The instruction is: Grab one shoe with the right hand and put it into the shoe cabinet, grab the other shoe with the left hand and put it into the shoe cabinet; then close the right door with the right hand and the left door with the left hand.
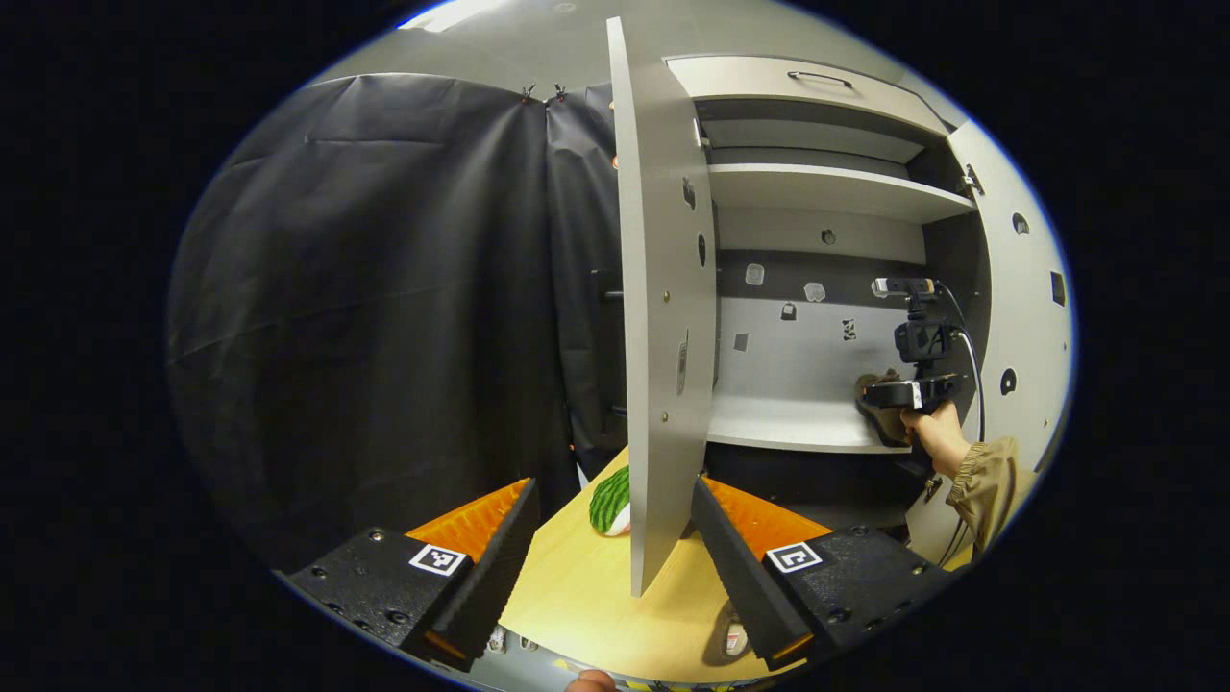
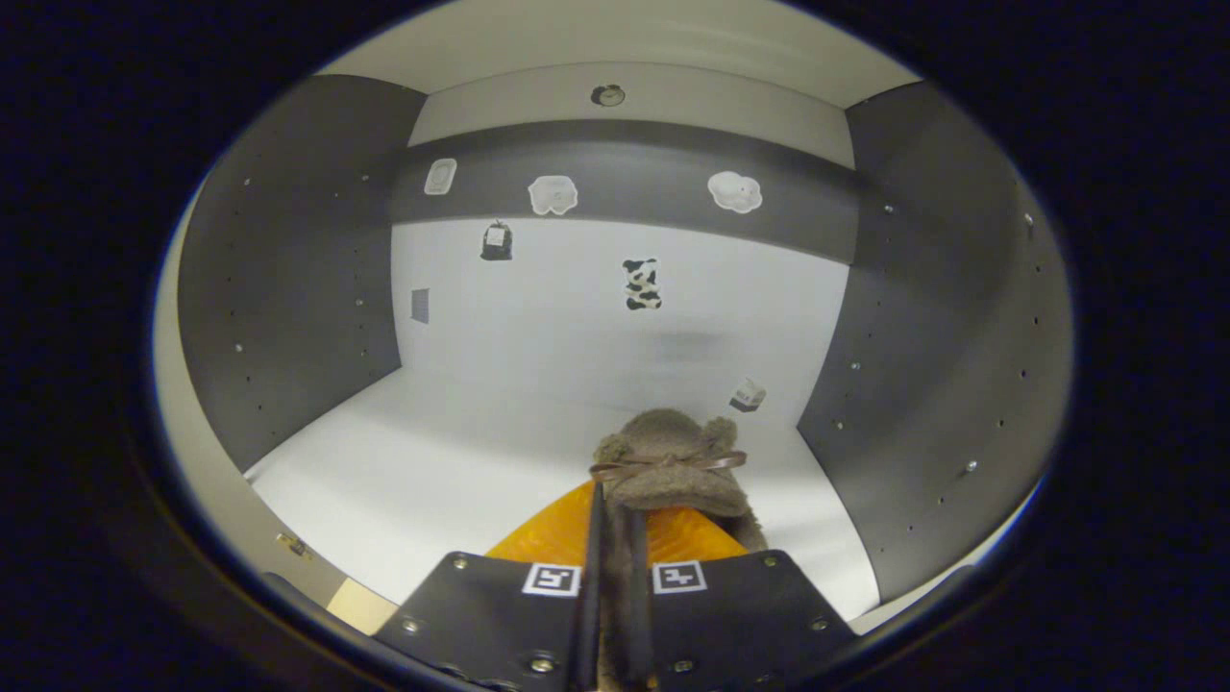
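In the right gripper view, at bottom centre, our right hand-held gripper (image 2: pixel 613 538) pinches a furry brown shoe (image 2: pixel 673 461) over the cabinet shelf (image 2: pixel 404 481). In the left gripper view, our left hand-held gripper (image 1: pixel 615 567) gapes wide around the open door's (image 1: pixel 658 317) edge, above the wooden surface (image 1: pixel 586 596); a green striped shoe (image 1: pixel 609 502) lies just beyond.

We see each claw (image 1: pixel 615 548) built from black blocks with silver screws and square black-and-white markers. Beside the shoe cabinet (image 1: pixel 836 192), our tan sleeve (image 1: pixel 990 485) has a gathered cuff; black cables trail below.
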`<state>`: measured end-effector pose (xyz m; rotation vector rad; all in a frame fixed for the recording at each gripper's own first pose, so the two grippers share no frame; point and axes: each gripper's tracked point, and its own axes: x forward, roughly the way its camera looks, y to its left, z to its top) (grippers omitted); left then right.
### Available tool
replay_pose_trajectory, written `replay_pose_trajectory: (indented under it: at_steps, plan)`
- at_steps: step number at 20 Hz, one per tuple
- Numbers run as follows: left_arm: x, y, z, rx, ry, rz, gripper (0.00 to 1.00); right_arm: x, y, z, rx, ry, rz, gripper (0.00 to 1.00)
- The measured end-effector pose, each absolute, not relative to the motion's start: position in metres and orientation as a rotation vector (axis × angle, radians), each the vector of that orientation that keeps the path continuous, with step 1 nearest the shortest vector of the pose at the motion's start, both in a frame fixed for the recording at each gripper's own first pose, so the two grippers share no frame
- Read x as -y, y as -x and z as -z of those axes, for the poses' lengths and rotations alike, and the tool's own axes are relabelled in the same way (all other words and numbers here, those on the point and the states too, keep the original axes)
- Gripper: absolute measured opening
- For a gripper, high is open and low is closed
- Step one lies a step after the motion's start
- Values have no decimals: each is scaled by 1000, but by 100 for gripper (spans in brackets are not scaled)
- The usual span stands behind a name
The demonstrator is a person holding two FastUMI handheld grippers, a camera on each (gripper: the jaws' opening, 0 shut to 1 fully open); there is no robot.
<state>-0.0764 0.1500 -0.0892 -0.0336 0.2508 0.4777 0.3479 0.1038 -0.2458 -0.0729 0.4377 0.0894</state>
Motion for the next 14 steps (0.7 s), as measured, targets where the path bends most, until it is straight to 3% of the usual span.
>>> replay_pose_trajectory:
  at_steps: [2,7,14]
  plan:
    - [-149,76,91,-257,35,-465,98,-101,-344,241,-438,64,-84,20]
    - [-133,69,107,-278,45,-408,98,-98,-315,222,-435,55,-93,21]
    - [-100,52,161,-364,55,-278,98,-97,-245,129,-274,-2,-133,21]
